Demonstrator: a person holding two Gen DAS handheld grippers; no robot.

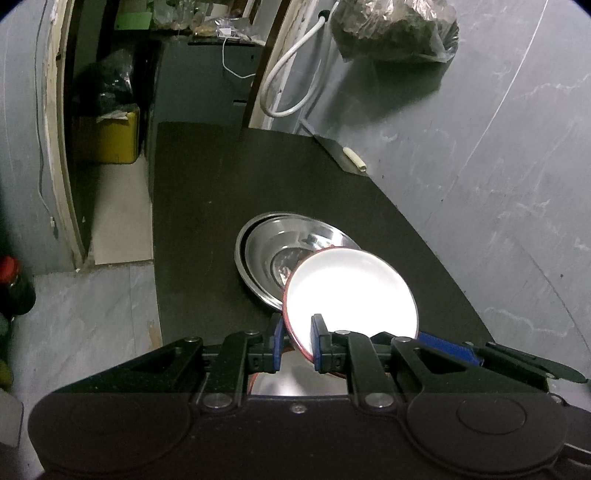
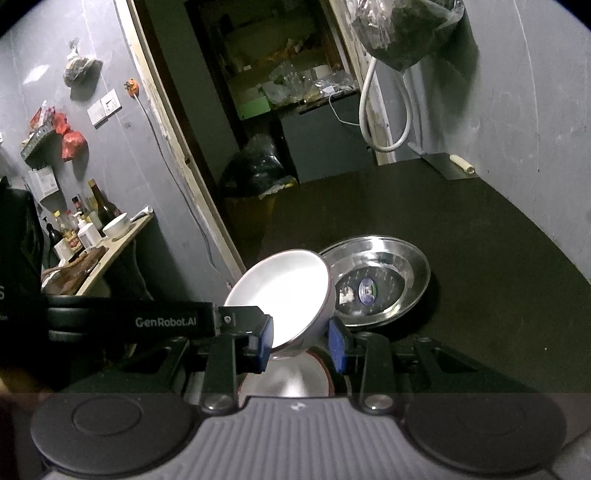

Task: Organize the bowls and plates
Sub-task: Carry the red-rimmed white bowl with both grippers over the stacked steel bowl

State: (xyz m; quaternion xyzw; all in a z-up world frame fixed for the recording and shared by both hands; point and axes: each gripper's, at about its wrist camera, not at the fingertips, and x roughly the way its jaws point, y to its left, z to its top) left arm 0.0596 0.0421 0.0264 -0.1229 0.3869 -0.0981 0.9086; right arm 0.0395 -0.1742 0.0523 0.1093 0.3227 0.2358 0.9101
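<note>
A white bowl (image 1: 351, 291) with a red rim hangs tilted above the black table (image 1: 207, 206). My left gripper (image 1: 298, 343) is shut on its near rim, which runs between the blue pads. One blue finger (image 1: 450, 347) of my right gripper shows under the bowl's right side. In the right wrist view the same bowl (image 2: 284, 291) sits between the pads of my right gripper (image 2: 301, 343), which press on its lower wall. The left gripper's body (image 2: 166, 321) reaches in from the left. A second white bowl (image 2: 291, 380) lies below. Stacked steel bowls (image 2: 380, 284) stand just beyond.
A cleaver (image 1: 340, 151) lies at the table's far end by the grey wall. A plastic bag (image 1: 391, 29) and a white hose (image 1: 291, 74) hang above it. Left of the table's edge is floor, a doorway and a yellow bin (image 1: 114, 136). A shelf of bottles (image 2: 85, 229) stands far left.
</note>
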